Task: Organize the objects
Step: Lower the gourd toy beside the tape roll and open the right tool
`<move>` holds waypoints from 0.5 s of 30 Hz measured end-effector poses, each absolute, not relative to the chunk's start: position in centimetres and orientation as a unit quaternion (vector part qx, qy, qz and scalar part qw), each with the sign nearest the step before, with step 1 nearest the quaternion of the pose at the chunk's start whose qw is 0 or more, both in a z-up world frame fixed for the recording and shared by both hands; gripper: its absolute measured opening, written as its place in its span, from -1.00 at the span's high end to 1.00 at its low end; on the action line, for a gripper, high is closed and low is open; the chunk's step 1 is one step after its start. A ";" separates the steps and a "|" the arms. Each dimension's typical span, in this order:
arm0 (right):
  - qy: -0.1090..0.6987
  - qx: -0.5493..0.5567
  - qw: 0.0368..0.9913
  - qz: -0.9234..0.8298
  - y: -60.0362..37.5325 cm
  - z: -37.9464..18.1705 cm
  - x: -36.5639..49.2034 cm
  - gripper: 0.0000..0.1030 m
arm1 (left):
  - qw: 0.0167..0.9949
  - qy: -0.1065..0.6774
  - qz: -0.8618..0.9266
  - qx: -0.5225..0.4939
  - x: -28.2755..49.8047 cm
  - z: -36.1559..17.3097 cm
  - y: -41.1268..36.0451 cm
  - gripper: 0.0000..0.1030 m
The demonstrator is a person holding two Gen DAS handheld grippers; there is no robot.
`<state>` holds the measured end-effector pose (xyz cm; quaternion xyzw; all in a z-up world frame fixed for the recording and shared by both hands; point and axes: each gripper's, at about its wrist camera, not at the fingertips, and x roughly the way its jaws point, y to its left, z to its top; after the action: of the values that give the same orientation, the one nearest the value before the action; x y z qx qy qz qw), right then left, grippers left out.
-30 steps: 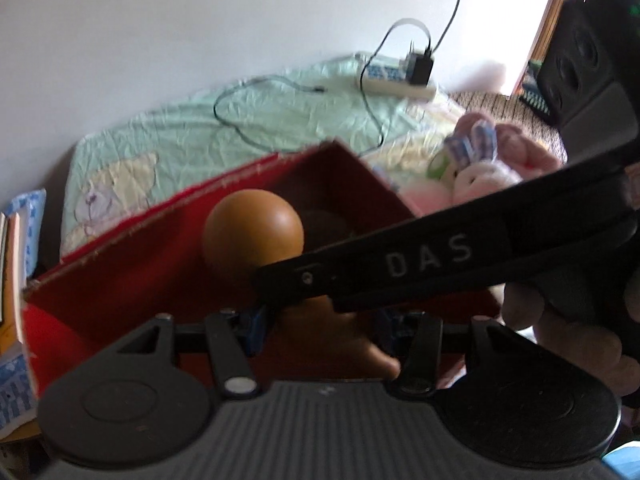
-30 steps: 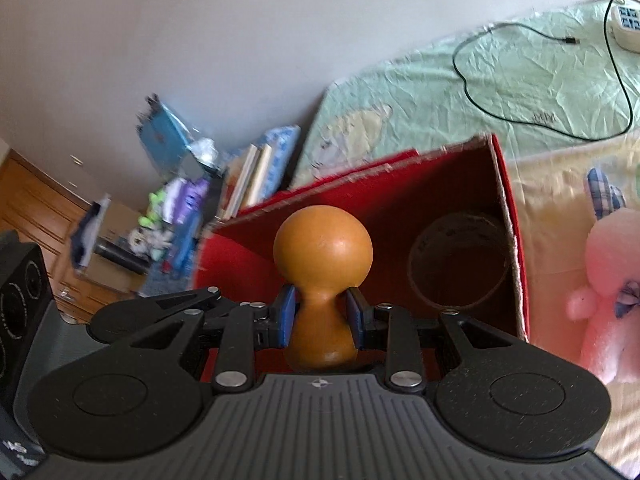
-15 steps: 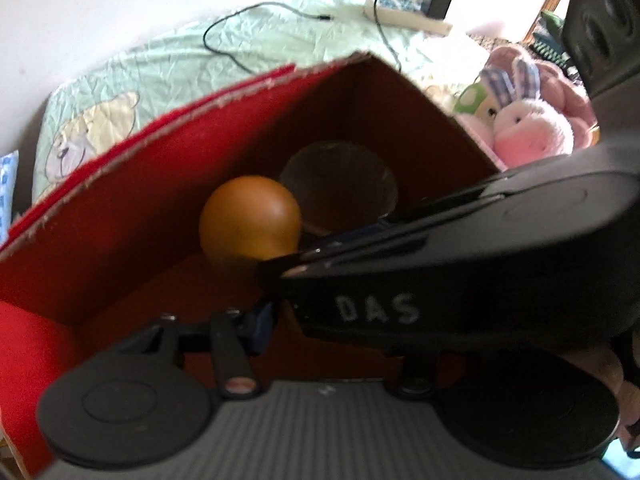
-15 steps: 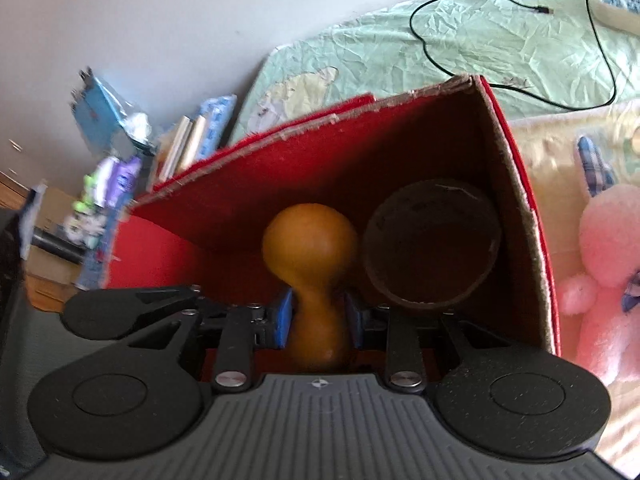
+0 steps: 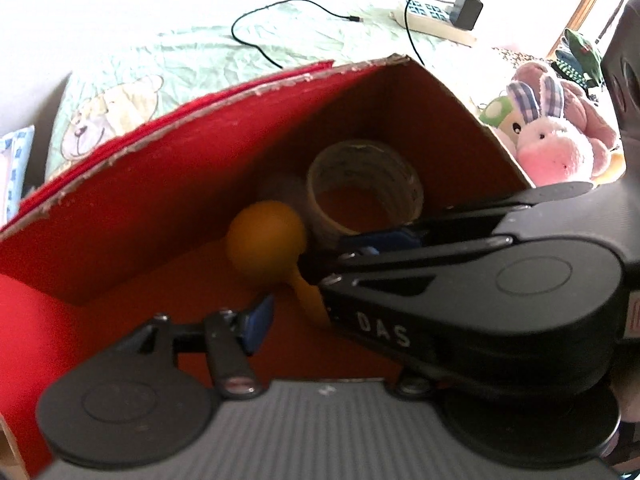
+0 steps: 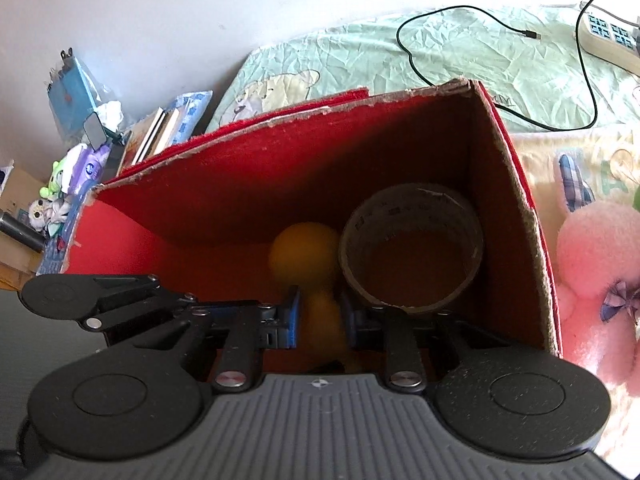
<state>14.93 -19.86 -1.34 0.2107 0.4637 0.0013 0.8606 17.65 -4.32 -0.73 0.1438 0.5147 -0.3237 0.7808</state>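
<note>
Orange maraca [image 6: 306, 256] between right tool [image 6: 320, 316] pads, inside red box [image 6: 248, 172], beside tape roll [image 6: 412, 248].

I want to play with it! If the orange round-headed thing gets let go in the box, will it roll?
Probably a little: the orange gourd-shaped toy has a round head, so it may rock or tip. It looks smooth and hard, perhaps slippery. The tape roll beside it and the red box walls should stop it.

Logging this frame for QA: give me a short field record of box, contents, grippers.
box: red box, open top
contents: tape roll in right corner; orange maraca beside it
right gripper: shut on maraca handle, inside box
left gripper: empty; state unclear
outside: pink plush, power strip, cable on bedsheet
</note>
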 end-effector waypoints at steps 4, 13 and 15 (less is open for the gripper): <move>0.454 0.214 0.865 0.004 -19.8 -1.3 15.0 0.53 | 0.788 0.508 -0.316 0.147 17.6 -0.5 -4.5 -0.16; 0.442 0.220 0.869 0.003 -19.8 -1.2 14.8 0.55 | 0.808 0.486 -0.294 0.157 17.3 -0.1 -4.2 -0.26; 0.440 0.221 0.870 0.003 -19.9 -1.2 14.8 0.56 | 0.810 0.484 -0.291 0.158 17.3 -0.1 -4.3 -0.28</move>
<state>14.76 -19.87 -1.23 0.2209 0.4404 0.0029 0.8702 17.31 -4.26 -0.06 0.1584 0.4839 -0.2909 0.8100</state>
